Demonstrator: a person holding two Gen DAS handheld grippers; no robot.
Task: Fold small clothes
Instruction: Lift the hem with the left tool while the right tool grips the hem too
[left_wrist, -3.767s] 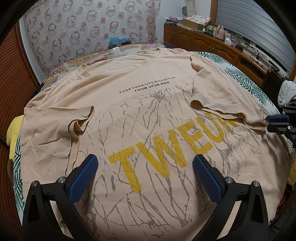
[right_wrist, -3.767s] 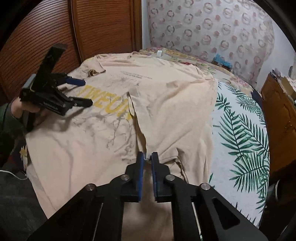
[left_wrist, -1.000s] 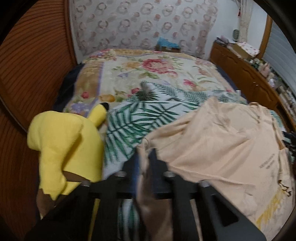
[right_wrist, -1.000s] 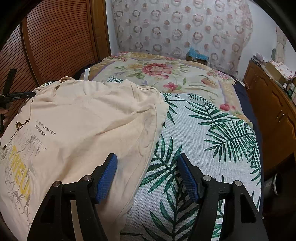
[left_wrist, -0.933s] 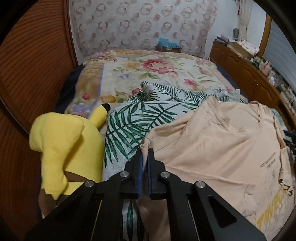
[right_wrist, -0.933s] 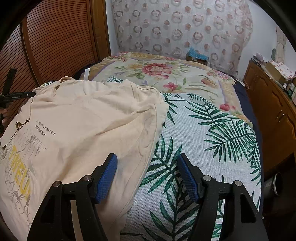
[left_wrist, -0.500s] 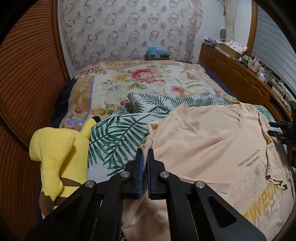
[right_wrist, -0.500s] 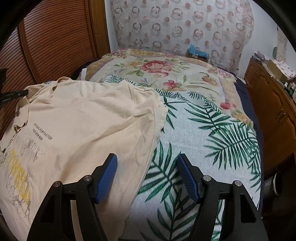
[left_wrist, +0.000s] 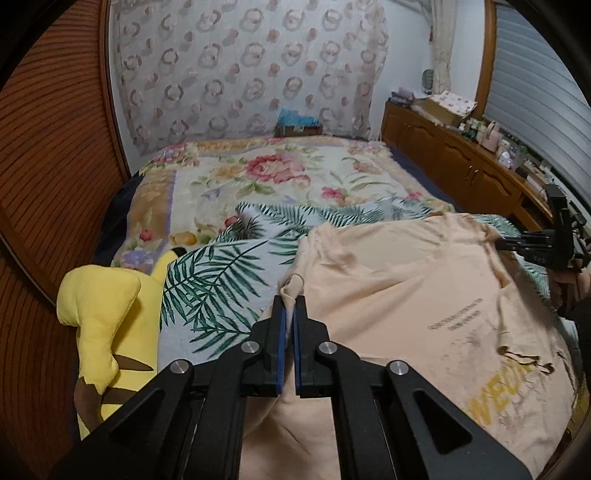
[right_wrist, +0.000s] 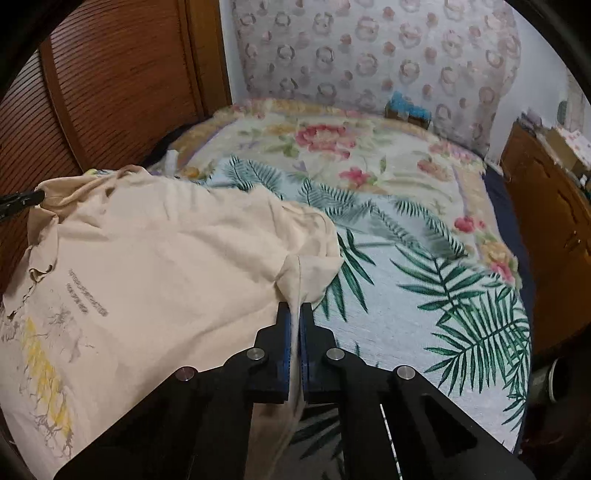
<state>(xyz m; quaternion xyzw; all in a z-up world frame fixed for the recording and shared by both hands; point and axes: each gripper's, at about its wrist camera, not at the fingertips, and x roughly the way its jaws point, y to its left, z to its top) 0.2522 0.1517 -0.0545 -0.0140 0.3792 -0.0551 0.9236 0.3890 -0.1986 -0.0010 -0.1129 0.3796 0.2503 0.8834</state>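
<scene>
A peach T-shirt (left_wrist: 406, 295) with yellow letters and small black text lies spread over the bed. My left gripper (left_wrist: 289, 301) is shut on a pinch of its left edge, and the cloth rises between the blue pads. In the right wrist view the same T-shirt (right_wrist: 147, 277) fills the left half. My right gripper (right_wrist: 294, 308) is shut on the shirt's right edge, a fold standing up between the pads. The right gripper (left_wrist: 532, 245) also shows at the far right of the left wrist view, at the shirt's far corner.
The bed carries a palm-leaf sheet (right_wrist: 424, 295) and a floral blanket (left_wrist: 277, 177) behind it. A yellow plush toy (left_wrist: 99, 314) lies left of the shirt. Wooden slatted doors (right_wrist: 110, 74) stand on the left, a wooden cabinet (left_wrist: 461, 162) with clutter on the right.
My right gripper has shut on the shirt's right edge; it stood open over it before. The left gripper has lifted and pulled its held edge back, showing more of the bed.
</scene>
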